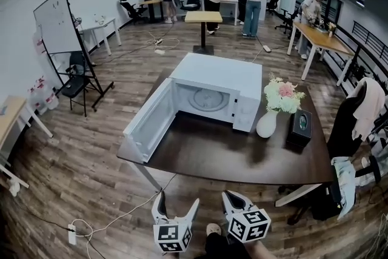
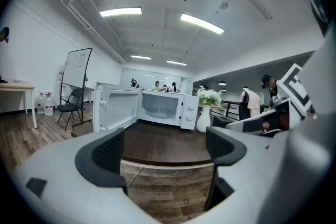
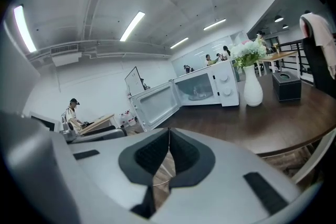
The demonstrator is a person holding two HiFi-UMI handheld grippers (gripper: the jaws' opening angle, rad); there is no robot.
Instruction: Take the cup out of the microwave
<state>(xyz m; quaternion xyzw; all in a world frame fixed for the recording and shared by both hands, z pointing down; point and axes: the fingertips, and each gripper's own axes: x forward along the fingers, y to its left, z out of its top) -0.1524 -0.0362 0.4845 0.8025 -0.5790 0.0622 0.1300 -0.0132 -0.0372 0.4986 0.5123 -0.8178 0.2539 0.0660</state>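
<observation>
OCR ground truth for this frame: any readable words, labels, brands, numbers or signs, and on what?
No text is readable in any view.
Microwave knob panel: any markings are too small to read.
Whiteboard: too faint to tell any writing.
Marker cubes: square patterns only, no letters.

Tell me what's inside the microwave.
Inside the open microwave a round turntable shows; a small clear thing, maybe the cup, seems to sit on it. Its top hides the rear.
</observation>
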